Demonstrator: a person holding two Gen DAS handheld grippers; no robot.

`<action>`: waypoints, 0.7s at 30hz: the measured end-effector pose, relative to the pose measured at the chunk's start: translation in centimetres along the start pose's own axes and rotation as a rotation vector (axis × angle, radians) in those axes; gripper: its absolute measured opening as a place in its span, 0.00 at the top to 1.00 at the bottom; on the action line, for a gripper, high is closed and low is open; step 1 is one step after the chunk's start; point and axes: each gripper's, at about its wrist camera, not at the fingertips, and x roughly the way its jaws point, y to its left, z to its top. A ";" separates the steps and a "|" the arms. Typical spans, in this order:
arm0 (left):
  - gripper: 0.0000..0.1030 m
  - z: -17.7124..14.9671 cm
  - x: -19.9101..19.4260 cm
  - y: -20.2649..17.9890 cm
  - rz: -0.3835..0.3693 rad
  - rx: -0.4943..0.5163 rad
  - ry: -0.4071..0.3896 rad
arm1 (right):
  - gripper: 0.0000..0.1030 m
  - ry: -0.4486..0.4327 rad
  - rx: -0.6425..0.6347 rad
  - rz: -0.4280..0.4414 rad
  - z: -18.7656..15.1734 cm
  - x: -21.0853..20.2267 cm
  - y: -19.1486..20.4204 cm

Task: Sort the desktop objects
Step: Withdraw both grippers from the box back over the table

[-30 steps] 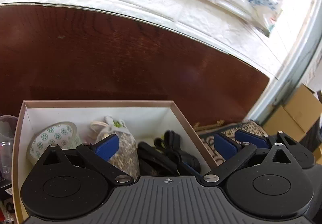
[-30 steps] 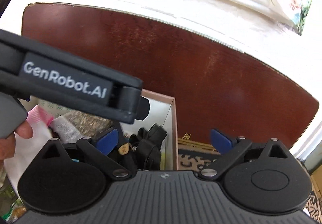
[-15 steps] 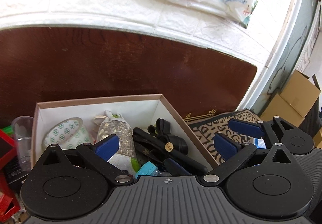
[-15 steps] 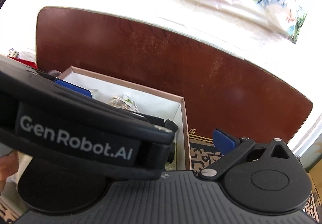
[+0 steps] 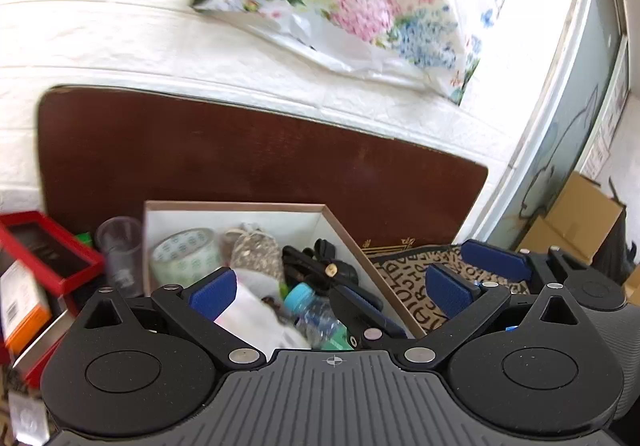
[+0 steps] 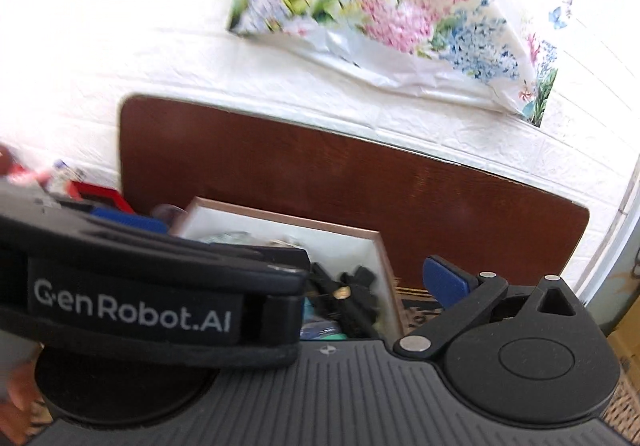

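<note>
Two grippers hang side by side above a cluttered surface backed by a dark wooden board and a white brick-pattern wall. Largest of the task's things is the shallow white box, which lies straight ahead of and below the left gripper. Left of the box stand a red tray and a clear plastic cup; to its right a leopard-print cloth covers the surface.

Inside the box, from left to right, sit a roll of patterned tape, a small pouch of grain and a tangle of black clips; nearer the gripper lies a small bottle with a blue cap, its long axis running roughly toward the camera.

The left gripper is released, pads wide apart, nothing between them. The right gripper hovers over the cloth, beside the box rather than above it; it too looks spread and empty. By position, the left is nearer the box contents.
</note>
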 end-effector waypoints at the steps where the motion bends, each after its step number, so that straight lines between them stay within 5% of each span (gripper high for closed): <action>1: 0.00 -0.5 -1.0 0.2 0.004 -0.009 -0.013 | 0.00 -0.012 0.012 0.017 -0.2 -0.8 0.6; 13: 0.00 -6.6 -11.9 4.8 0.140 -0.044 -0.149 | 0.00 -0.074 0.017 0.165 -3.1 -5.6 10.3; 21: 0.00 -11.1 -16.7 8.8 0.221 -0.068 -0.134 | 0.00 -0.050 0.045 0.246 -6.4 -7.9 16.9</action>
